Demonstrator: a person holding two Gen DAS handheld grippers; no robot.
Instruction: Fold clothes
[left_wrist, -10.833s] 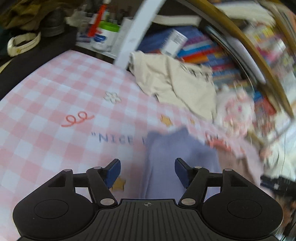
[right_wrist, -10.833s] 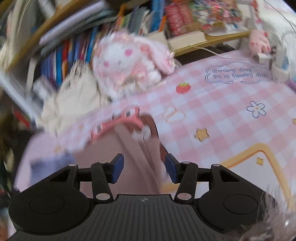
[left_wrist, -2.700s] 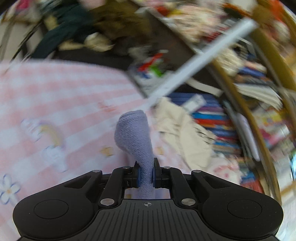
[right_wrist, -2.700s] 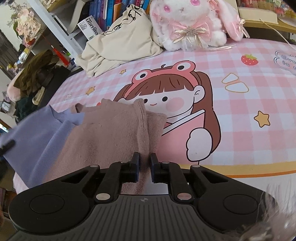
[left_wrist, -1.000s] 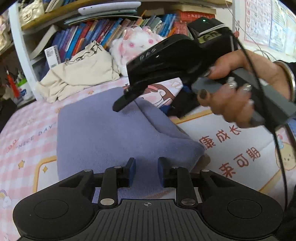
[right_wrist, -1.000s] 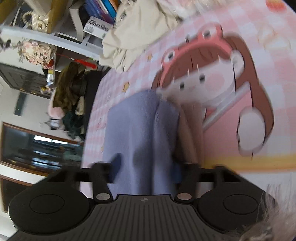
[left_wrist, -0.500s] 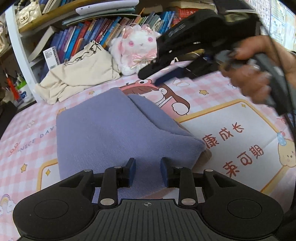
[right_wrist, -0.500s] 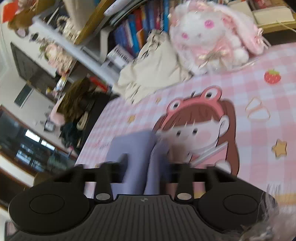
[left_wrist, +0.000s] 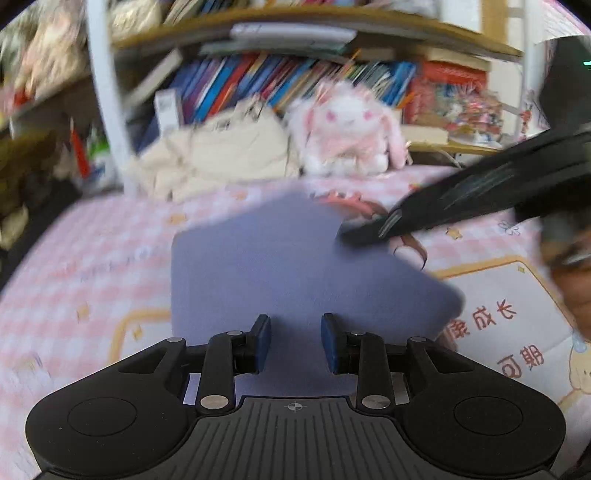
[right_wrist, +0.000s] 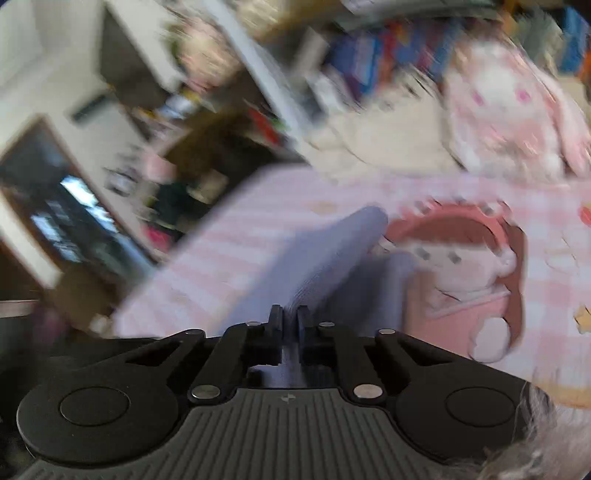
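Garment (left_wrist: 280, 258) (one, lilac), two claws

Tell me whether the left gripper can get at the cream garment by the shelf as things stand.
Probably yes: left gripper is open, and only the flat purple garment lies before the cream garment.

Motion blur smears my shelf books (left_wrist: 258, 85) and plush rabbit (right_wrist: 506, 107). My right tongs (left_wrist: 354, 236) are cut off by the frame edge, and their tips blur against the purple garment (left_wrist: 280, 258).
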